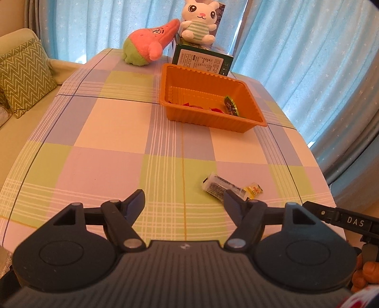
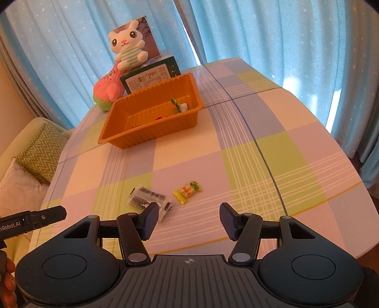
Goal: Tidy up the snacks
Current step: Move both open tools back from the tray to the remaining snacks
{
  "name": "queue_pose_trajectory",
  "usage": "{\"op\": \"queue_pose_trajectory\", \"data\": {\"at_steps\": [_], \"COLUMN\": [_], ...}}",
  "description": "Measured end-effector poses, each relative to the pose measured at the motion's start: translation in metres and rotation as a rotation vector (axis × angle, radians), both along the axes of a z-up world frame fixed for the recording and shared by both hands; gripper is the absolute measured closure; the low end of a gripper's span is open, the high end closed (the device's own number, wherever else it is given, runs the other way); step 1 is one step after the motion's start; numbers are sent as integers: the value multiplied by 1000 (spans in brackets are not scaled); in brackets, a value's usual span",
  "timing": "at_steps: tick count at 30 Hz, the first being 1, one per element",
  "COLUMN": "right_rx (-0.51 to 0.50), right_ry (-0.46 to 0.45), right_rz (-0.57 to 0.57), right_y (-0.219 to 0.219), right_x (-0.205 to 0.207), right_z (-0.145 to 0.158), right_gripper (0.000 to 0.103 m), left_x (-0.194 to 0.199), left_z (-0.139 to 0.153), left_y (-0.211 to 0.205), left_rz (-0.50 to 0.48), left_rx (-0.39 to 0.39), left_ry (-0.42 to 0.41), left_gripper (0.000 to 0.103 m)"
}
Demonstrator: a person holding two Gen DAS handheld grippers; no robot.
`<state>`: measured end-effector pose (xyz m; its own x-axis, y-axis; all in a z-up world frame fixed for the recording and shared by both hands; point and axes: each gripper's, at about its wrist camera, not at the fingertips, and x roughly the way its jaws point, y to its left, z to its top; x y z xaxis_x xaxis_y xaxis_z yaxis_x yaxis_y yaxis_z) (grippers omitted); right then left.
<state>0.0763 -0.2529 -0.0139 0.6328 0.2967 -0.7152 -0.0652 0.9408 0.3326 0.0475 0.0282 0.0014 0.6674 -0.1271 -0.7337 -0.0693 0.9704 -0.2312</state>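
Standing open and empty, both grippers, left [image 1: 183,205] and right [image 2: 189,219]. Clear packet [image 2: 148,200] just beyond right gripper's left finger; tray [image 2: 151,113] well ahead.

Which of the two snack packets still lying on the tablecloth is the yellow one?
The small yellow packet, the shorter of the two. The other, a longer clear packet with black print, lies just beside it on the left in the right wrist view.

Orange tray [image 1: 214,119] glossy ribbed plastic; checked tablecloth [image 1: 111,132] matt woven cloth; two snack packets near the table's front edge, clear one [image 2: 148,197] and yellow one [image 2: 187,192], shiny crinkled film; rabbit toy [image 1: 201,21] and pink toy [image 1: 148,43] soft plush; box [image 1: 203,61] printed card; gripper fingers [image 2: 150,219] matt textured plastic
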Motion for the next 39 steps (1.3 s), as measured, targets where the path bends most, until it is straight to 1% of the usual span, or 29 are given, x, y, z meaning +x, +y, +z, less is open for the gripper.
{"op": "queue_pose_trajectory", "data": {"at_steps": [7, 13, 19, 25, 30, 39], "right_rx": [4, -2, -2, -8, -29, -56], "right_ry": [1, 13, 38, 69, 73, 76], "right_rz": [-1, -4, -9, 7, 1, -39], "right_y": [3, 0, -1, 3, 4, -10], "right_x": [-1, 1, 8, 21, 31, 53], "right_z": [-3, -13, -27, -46, -57, -72], "right_gripper": [46, 46, 46, 46, 46, 46], "left_x": [-5, -3, 7, 18, 33, 68], "left_z": [-3, -10, -23, -44, -60, -78], "left_y": [1, 0, -4, -9, -15, -40], "left_rz": [2, 6, -9, -23, -35, -29], "left_rx": [5, 2, 2, 2, -29, -86], "left_ry": [8, 22, 51, 91, 120, 138], "left_gripper": [33, 33, 32, 33, 33, 33]}}
